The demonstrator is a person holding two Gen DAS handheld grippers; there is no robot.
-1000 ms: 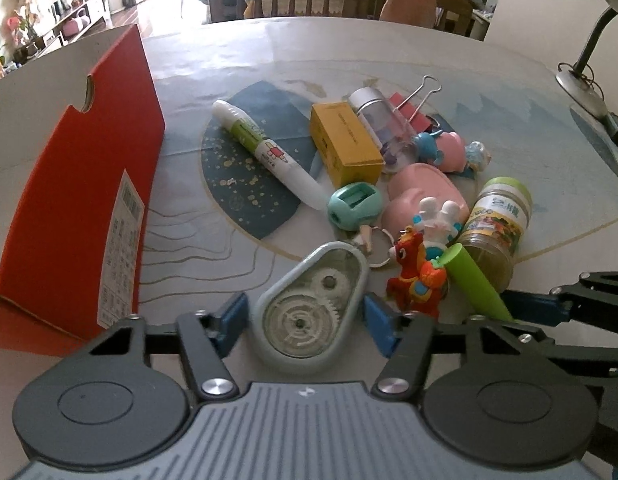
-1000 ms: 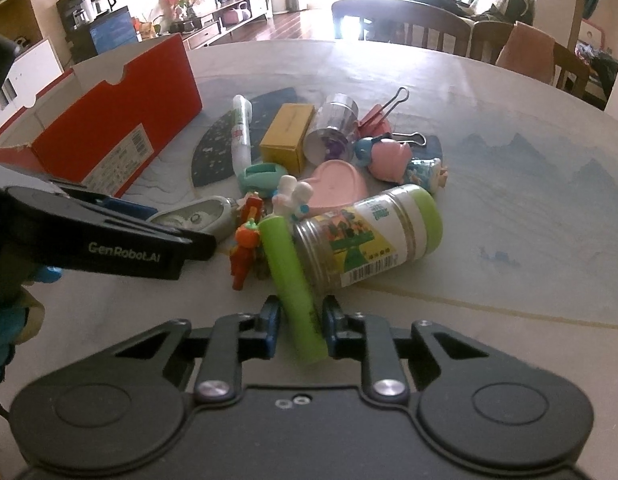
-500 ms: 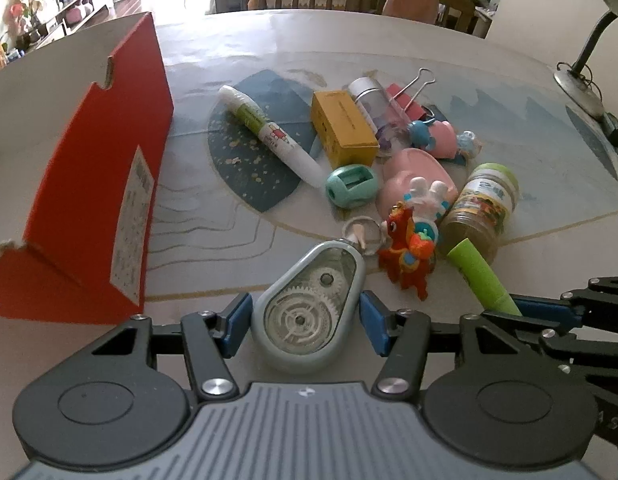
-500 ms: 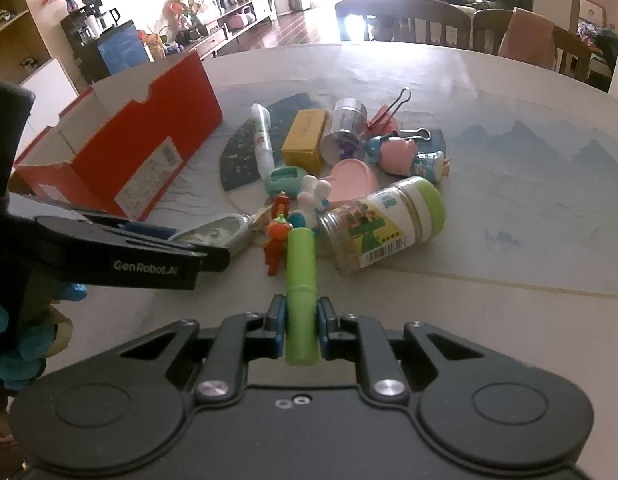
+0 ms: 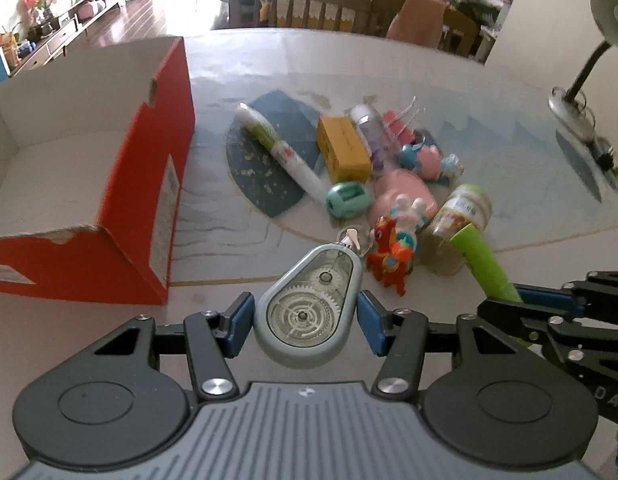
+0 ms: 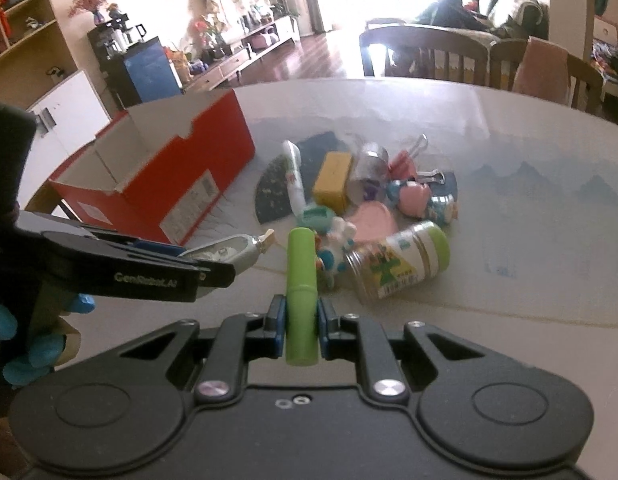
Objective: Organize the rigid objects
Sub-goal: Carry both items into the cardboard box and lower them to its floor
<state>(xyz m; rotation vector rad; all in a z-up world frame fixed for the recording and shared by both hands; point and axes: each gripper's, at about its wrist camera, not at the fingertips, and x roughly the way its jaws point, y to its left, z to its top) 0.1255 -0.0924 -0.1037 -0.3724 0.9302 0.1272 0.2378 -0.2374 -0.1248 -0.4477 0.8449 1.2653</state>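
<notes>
My left gripper [image 5: 305,322] is shut on a grey correction-tape dispenser [image 5: 309,304] and holds it above the table, in front of the pile. My right gripper [image 6: 302,320] is shut on a green tube [image 6: 302,280], also lifted; the tube shows in the left wrist view [image 5: 483,262]. The open red shoebox [image 5: 109,184] lies to the left, white inside and nothing showing in it. A pile of small objects lies ahead: a white pen [image 5: 281,152], a yellow box [image 5: 343,148], a teal sharpener [image 5: 347,199], a jar [image 5: 457,228] and an orange toy horse [image 5: 389,254].
A pink case [image 5: 405,196], binder clips [image 6: 409,158] and small figurines [image 6: 423,196] are in the pile. A desk lamp [image 5: 577,92] stands at the far right. Chairs [image 5: 297,8] stand at the table's far edge. The left gripper's arm [image 6: 121,264] is to the left of the right gripper.
Both grippers rose and pulled back from the pile with their objects. The left gripper closed on the dispenser. The shoebox's inside came into view.
</notes>
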